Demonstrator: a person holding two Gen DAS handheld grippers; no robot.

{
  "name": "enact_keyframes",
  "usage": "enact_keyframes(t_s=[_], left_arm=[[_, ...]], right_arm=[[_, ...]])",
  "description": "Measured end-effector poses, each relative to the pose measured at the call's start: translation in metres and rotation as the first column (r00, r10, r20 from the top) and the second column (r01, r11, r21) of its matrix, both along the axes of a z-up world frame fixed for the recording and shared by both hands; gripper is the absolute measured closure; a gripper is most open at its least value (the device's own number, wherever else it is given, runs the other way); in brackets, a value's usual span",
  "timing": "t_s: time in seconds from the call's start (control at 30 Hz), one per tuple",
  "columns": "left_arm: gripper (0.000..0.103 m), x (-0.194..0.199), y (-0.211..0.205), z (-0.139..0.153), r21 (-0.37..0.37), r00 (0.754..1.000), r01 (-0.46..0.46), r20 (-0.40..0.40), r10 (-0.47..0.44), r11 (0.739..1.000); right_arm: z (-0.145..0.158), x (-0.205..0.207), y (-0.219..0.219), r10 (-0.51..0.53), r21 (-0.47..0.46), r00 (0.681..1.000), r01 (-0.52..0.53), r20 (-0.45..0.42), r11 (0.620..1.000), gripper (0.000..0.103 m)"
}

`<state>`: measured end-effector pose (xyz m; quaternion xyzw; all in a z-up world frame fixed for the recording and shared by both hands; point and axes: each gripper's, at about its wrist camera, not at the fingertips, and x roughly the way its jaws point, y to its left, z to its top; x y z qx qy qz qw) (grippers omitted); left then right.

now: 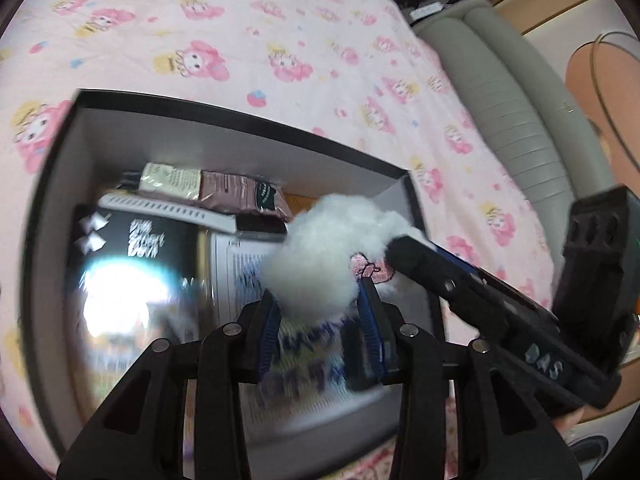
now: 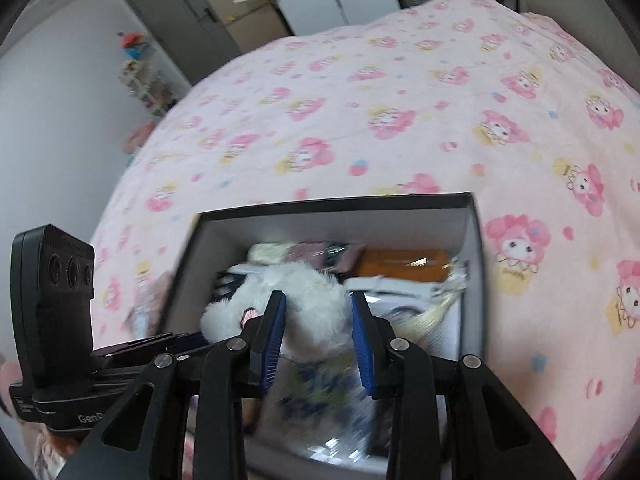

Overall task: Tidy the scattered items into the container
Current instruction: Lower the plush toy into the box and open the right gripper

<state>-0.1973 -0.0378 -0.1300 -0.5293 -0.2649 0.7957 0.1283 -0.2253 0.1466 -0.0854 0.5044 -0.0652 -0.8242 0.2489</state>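
Legible writing is scarce. In the left wrist view the right gripper's body carries pale raised characters, blurred, that seem to read "DAS"; in the right wrist view the left gripper's body shows "Gen…", cut off by a finger arm. A black booklet (image 1: 132, 248) in the box bears white lettering that appears to read "Smart", with two white diamond marks beside it; glare covers its lower half. A white printed sheet (image 1: 240, 276) shows dense text too smeared to read.

The container is a shoebox-like box (image 1: 248, 128) with a black rim and grey inner walls, resting on a pink cartoon-print bedspread (image 1: 320, 40). Along its far wall lie a cream sachet (image 1: 170, 180) and a brown sachet (image 1: 244, 196) with a dark green label, with a white ribbed strap (image 1: 168, 210) just in front. The right wrist view adds an orange packet (image 2: 400, 262) at the far right corner and crumpled papers (image 2: 440, 304) below it.

The task's current item, a white fluffy plush toy (image 1: 320, 248) with a pink embroidered patch, sits over the open box, above its contents. The left gripper (image 1: 320, 300) stands at middling width, its blue pads flanking the toy's lower part; contact cannot be judged. The right gripper (image 2: 318, 312) likewise brackets the toy (image 2: 304, 300) between blue pads; whether it is pinching it cannot be told.
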Motion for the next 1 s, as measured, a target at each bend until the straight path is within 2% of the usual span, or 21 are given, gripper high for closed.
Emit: enact_keyframes(t_s=[0.17,0.27,0.37,0.47,0.53,0.67,0.77,0.9,1.0], left_arm=[[0.066,-0.032,0.013,-0.022,-0.06,0.998,0.046,0.045,-0.044,0.997],[0.065,-0.041,0.012,-0.028,-0.092,0.997,0.022,0.075,-0.015,0.996],[0.064,-0.029,-0.001,-0.016,-0.052,0.999,-0.042,0.012,0.043,0.998],[0.066,-0.016,-0.005,-0.009,-0.083,0.996,-0.092,-0.021,0.09,0.992],[0.067,-0.014,-0.002,-0.01,-0.105,0.996,-0.087,-0.012,0.086,0.991],[0.067,-0.021,0.011,-0.026,-0.112,0.997,-0.045,0.064,0.052,0.993],[0.067,-0.024,0.022,-0.028,-0.109,0.997,-0.008,0.07,0.016,0.994],[0.067,-0.039,0.028,-0.033,-0.11,0.994,0.0,0.105,0.011,0.994],[0.067,-0.046,0.022,-0.033,-0.061,0.994,-0.038,0.099,0.044,0.997]], right_arm=[[-0.031,-0.019,0.001,-0.038,0.018,0.999,0.038,0.035,0.999,0.074],[-0.037,-0.022,0.003,-0.056,0.059,0.998,0.054,0.025,0.997,0.074],[-0.026,-0.016,0.011,-0.079,0.058,0.996,0.081,-0.036,0.995,0.074],[-0.012,-0.005,0.018,-0.083,0.08,0.992,0.09,-0.097,0.993,0.074],[-0.014,-0.001,0.014,-0.051,0.099,0.997,0.057,-0.062,0.993,0.075],[-0.035,-0.001,-0.002,0.013,0.111,0.999,-0.018,0.045,0.994,0.076],[-0.044,-0.001,-0.005,0.034,0.132,0.996,-0.044,0.083,0.99,0.076],[-0.049,-0.007,-0.013,0.008,0.218,0.999,-0.017,0.044,0.976,0.076],[-0.051,-0.017,-0.014,-0.022,0.244,1.0,0.02,0.007,0.97,0.076]])
